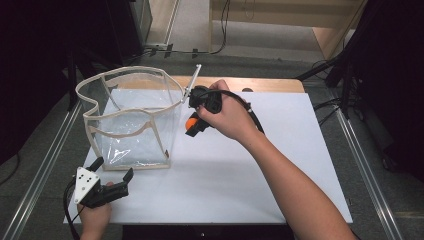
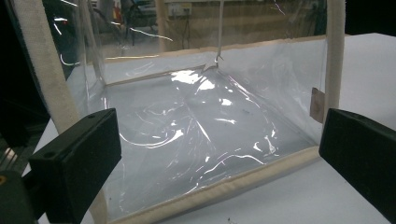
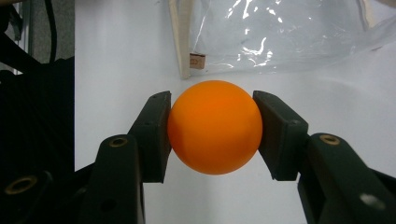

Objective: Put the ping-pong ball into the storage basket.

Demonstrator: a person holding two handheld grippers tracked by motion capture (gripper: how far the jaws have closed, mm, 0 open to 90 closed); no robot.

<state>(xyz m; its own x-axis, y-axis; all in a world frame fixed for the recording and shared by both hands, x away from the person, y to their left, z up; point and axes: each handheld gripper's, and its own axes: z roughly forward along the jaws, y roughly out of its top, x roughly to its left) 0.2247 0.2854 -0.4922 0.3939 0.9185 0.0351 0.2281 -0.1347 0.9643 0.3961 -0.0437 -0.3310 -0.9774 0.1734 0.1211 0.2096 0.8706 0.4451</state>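
Note:
An orange ball is held between the two black jaws of my right gripper, above the white sheet. In the high view the ball and right gripper sit just right of a clear plastic bag with cream fabric edging that stands open-topped on the table. My left gripper rests at the front left, jaws wide apart, pointing at the bag's near bottom edge. Through its jaws I see the bag's clear wall and cream bottom seam.
A white sheet covers the wooden table. Metal rails run along both sides. Dark equipment and cables stand at the far left and right. A black cable trails from the right gripper over the wrist.

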